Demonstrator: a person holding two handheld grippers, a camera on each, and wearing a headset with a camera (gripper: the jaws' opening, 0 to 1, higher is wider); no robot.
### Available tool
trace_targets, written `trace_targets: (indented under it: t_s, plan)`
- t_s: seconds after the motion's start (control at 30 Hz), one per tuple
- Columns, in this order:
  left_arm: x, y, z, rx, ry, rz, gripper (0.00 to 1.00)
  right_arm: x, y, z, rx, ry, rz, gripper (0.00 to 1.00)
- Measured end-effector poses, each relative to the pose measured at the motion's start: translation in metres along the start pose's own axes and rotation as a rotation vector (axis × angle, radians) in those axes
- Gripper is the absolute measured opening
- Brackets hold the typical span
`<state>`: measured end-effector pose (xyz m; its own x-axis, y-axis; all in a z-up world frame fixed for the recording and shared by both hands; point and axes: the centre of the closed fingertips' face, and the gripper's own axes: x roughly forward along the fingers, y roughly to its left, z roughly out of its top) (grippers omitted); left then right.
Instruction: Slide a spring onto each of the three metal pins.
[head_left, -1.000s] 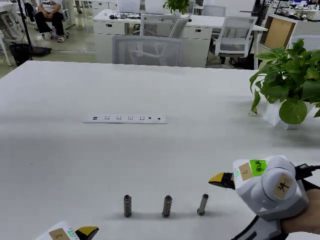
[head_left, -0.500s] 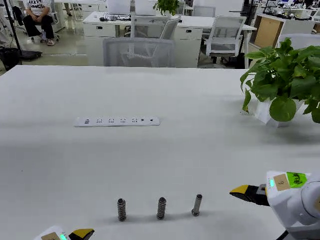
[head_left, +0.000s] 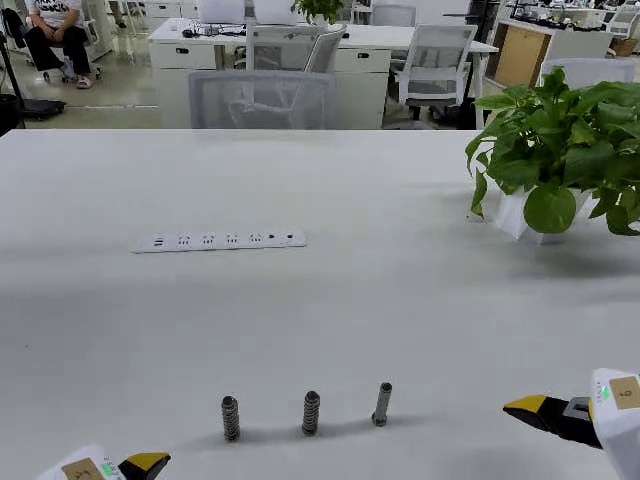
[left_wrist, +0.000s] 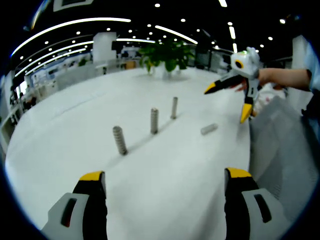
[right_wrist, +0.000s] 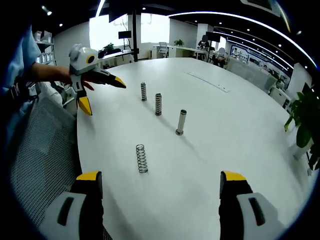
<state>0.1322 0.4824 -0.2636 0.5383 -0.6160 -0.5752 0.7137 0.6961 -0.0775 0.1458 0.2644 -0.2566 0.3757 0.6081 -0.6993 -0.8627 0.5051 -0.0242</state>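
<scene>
The left gripper (left_wrist: 162, 176) and right gripper (right_wrist: 160, 176) are hanging wide open, empty, while the loose spring (right_wrist: 142, 158) is lying (apparently flat) near the bare pin (right_wrist: 181, 122) — liable to roll away if pinched off-centre.

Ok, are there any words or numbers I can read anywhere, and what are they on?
Tan sticker on the right gripper: one dark mark, perhaps "6", too blurred to be sure.
Label on the left gripper: too small to read.
Power strip: no text that can be read.
So nothing here reads for certain.
</scene>
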Motion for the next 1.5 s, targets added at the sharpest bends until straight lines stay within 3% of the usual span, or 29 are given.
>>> trace_targets:
  t_s: [0.37, 0.73, 0.9, 1.07, 1.2, 1.5]
  plan:
    - [0.005, -0.010, 0.002, 0.033, 0.004, -0.039, 0.97, -0.007, 0.006, -0.010, 0.039, -0.006, -0.012, 0.99]
    - [0.030, -0.037, 0.015, 0.114, 0.015, -0.128, 0.92, -0.008, 0.012, -0.015, 0.058, -0.009, -0.016, 0.98]
    - [0.048, -0.054, 0.022, 0.202, 0.032, -0.203, 0.83, -0.009, 0.015, -0.016, 0.064, -0.012, -0.018, 0.98]
    - [0.062, -0.070, 0.030, 0.333, 0.052, -0.285, 0.75, -0.014, 0.014, -0.016, 0.078, -0.026, -0.033, 0.98]
    - [0.074, -0.076, 0.029, 0.437, 0.096, -0.346, 0.71, -0.013, 0.015, -0.018, 0.095, -0.035, -0.040, 0.98]
    - [0.086, -0.086, 0.037, 0.533, 0.126, -0.424, 0.61, -0.015, 0.019, -0.019, 0.108, -0.047, -0.043, 0.98]
